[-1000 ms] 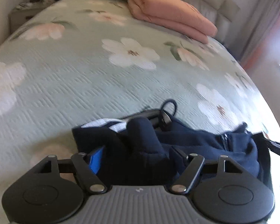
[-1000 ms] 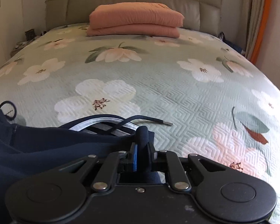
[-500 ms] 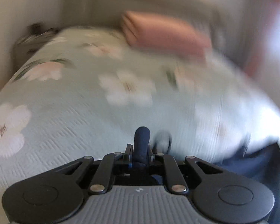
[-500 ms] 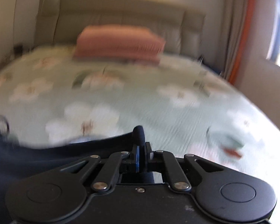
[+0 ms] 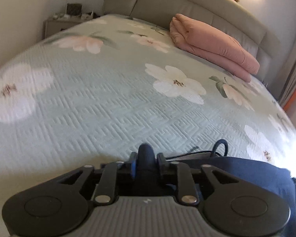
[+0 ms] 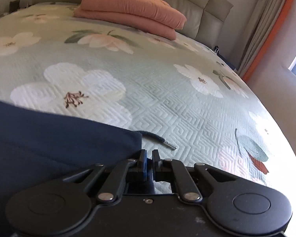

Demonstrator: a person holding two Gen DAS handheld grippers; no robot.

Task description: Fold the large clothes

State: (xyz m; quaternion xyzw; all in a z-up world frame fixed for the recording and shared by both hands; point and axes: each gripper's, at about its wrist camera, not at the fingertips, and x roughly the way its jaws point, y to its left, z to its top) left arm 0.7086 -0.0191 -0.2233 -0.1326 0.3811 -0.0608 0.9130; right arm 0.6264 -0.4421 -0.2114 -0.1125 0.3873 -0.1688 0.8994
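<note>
Both left gripper (image 5: 146, 163) and right gripper (image 6: 149, 163) pinch the navy garment (image 6: 49, 138).

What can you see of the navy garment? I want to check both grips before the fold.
The navy garment is dark blue, soft, knit-looking fabric lying at the near edge of the floral bedspread. A drawstring with a metal tip trails out. The left gripper pinches a bunched fold; the right gripper clamps its edge.

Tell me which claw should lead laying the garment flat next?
Probably left: the left claw pinches a thick bunch of the navy blue fabric garment, while the right claw holds only its edge.
</note>
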